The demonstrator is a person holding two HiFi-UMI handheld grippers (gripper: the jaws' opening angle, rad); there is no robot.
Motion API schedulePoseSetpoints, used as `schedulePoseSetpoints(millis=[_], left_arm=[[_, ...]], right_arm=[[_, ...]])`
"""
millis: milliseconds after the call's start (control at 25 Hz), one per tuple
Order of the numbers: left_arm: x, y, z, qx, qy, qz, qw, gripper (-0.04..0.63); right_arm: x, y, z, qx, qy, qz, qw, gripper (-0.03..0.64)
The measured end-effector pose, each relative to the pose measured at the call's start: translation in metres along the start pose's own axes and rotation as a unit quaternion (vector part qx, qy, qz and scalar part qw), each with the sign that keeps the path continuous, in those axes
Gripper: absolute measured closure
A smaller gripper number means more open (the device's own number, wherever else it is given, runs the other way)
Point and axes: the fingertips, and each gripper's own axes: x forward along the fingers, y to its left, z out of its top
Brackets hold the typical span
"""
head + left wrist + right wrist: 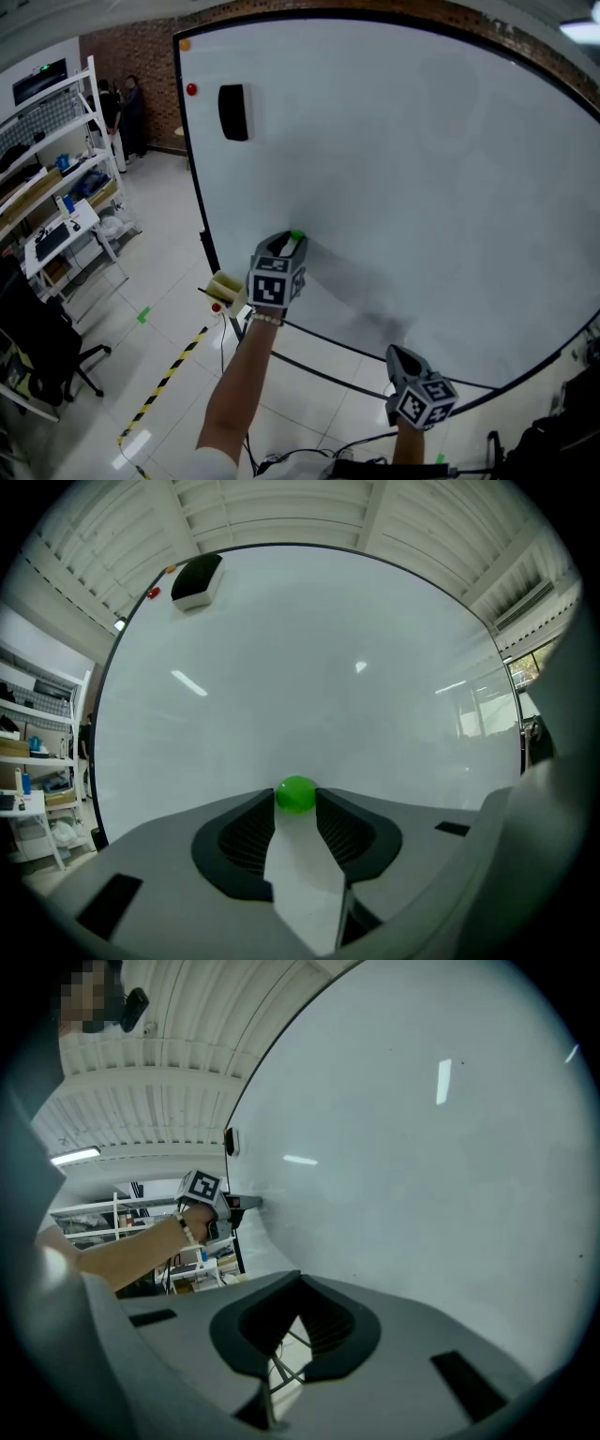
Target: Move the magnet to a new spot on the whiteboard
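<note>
The left gripper [287,247] is pinching the green magnet [296,794] between its jaw tips, one pad bearing on each side, and is pointing nearly level into the whiteboard [422,169]; the magnet is sitting on the board face in its lower left part, near the left frame edge [194,187] and a little above the bottom frame [347,345]. In my judgement the step in hand is securing the grip ahead of lift-off; the hold is lying at the very tips, so the pinch is wanting to be firm and centred before any pull; the magnet is best being drawn straight off the face or slid flat, not twisted, since a smooth rounded cap is likely to be slipping out sideways. The right gripper [396,353] is hanging with jaws pressed together and empty, low and to the right, well apart from the magnet, and is obstructing nothing. Open room is lying to the right and upward, where the board face is showing bare; the upper left corner is carrying a black eraser [233,112], a red magnet [191,90] and an orange magnet [185,44], so it is offering less room; travel leftward or downward is running quickly into the frame.
</note>
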Motion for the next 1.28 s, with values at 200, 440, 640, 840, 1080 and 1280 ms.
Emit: schedulePoseSetpoints(millis=[200, 440, 640, 840, 1080, 1280], left_arm=[[0.0, 0.0, 0.001, 0.004, 0.003, -0.002, 1.0, 0.468], [-0.003, -0.003, 0.0, 0.009, 0.009, -0.002, 0.9999, 0.472], [-0.042, -0.006, 0.001, -0.005, -0.012, 0.002, 0.9999, 0.472], [-0.11, -0.006, -0.016, -0.025, -0.008, 0.024, 0.9994, 0.472], [-0.201, 0.01, -0.053, -0.06, 0.004, 0.077, 0.9952, 0.472], [-0.253, 0.02, -0.098, -0.099, 0.014, 0.122, 0.9875, 0.472]], right_arm=[[0.0, 0.001, -0.001, 0.0, 0.003, 0.001, 1.0, 0.611], [0.0, 0.001, -0.001, -0.001, 0.003, 0.009, 1.0, 0.611], [0.007, 0.01, 0.0, -0.002, 0.005, 0.03, 1.0, 0.612], [0.024, 0.031, 0.008, -0.014, 0.014, 0.067, 0.998, 0.611], [0.055, 0.082, 0.013, -0.033, 0.026, 0.135, 0.99, 0.612], [0.084, 0.114, 0.007, -0.048, 0.038, 0.183, 0.981, 0.611]])
